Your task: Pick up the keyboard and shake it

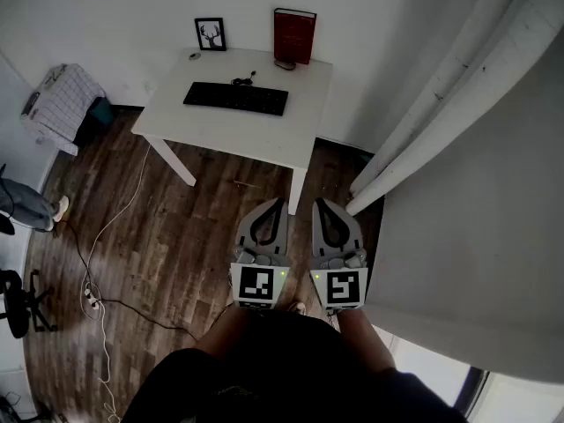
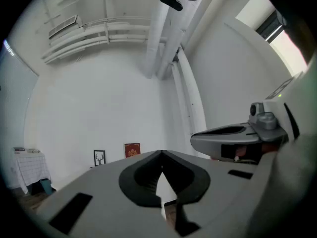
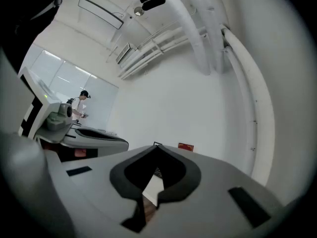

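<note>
While the flat black keyboard (image 1: 235, 99) lies on the white square table (image 1: 264, 139), plain only in the head view, the left gripper view catches just the upright red book (image 2: 132, 149) behind it. Well short of the table, the left gripper (image 1: 281, 203) and right gripper (image 1: 320, 203) are both clenched, empty, touching nothing.

Right claw (image 3: 156, 146) closed, nothing between
</note>
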`<state>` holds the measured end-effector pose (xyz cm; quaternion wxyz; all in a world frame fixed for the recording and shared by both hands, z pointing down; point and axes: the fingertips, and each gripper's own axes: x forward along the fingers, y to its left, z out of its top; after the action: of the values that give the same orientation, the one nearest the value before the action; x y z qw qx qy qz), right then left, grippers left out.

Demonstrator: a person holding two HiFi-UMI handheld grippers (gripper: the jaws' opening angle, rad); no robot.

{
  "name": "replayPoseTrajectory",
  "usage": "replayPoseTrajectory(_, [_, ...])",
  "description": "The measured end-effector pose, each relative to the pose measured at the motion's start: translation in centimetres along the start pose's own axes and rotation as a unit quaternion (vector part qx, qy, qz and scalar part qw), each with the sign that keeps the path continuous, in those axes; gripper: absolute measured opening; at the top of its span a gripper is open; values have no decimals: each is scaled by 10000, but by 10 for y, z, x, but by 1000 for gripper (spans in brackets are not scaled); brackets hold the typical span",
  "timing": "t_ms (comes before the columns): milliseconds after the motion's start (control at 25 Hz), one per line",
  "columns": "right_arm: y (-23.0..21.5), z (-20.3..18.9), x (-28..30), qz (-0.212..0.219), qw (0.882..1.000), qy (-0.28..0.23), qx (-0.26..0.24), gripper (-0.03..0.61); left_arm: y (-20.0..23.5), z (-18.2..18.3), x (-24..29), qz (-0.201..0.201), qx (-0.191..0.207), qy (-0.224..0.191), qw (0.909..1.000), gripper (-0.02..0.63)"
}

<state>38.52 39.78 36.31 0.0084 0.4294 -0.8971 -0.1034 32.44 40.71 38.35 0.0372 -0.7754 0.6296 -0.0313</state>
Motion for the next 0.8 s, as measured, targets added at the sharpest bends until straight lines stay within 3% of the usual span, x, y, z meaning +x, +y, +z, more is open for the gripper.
replayPoseTrajectory(360, [7, 3, 33, 46, 9999, -7, -96, 21, 26, 0, 14, -3, -106, -121, 9999, 0])
replayPoseTrajectory(800, [60, -17, 121, 488, 9985, 233, -129, 21, 130, -15, 20, 400, -165, 99, 9990, 0])
